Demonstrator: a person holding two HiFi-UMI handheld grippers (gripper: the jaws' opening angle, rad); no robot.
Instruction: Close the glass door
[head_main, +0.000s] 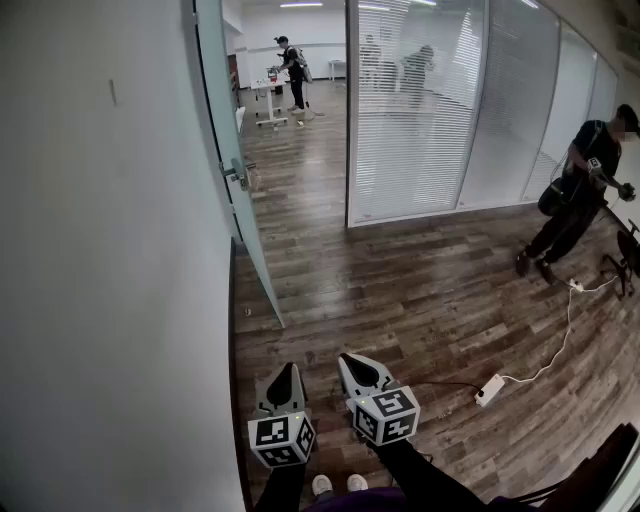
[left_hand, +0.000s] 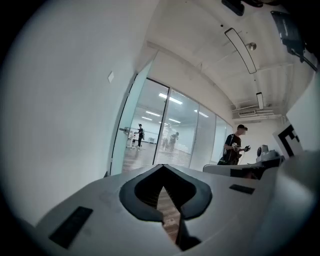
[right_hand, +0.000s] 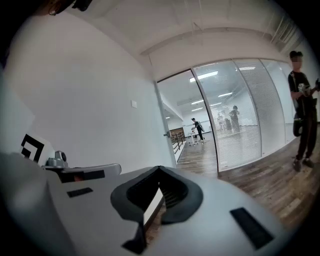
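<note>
1. The glass door (head_main: 232, 120) stands open at the upper left of the head view. Its frosted leaf angles out from the white wall (head_main: 110, 260), with the lower corner reaching toward the middle of the frame.
2. The door handle (head_main: 238, 173) sits midway up the leaf, on the side facing the doorway.
3. The left gripper (head_main: 287, 369) is at the bottom centre, just beside the wall and well apart from the door. Its jaws are pressed together with nothing between them.
4. The right gripper (head_main: 353, 359) is just beside the left one. Its jaws are likewise closed and empty.
5. Both grippers point toward the doorway over the wood floor (head_main: 420, 290).
6. To the right of the doorway runs a glass partition with blinds (head_main: 420, 110).
7. A person in black (head_main: 575, 195) stands at the right edge, and another person (head_main: 292, 70) stands far off through the doorway.
8. A white power strip (head_main: 490, 390) lies on the floor at lower right, and its cable (head_main: 560, 345) trails toward the right edge.
</note>
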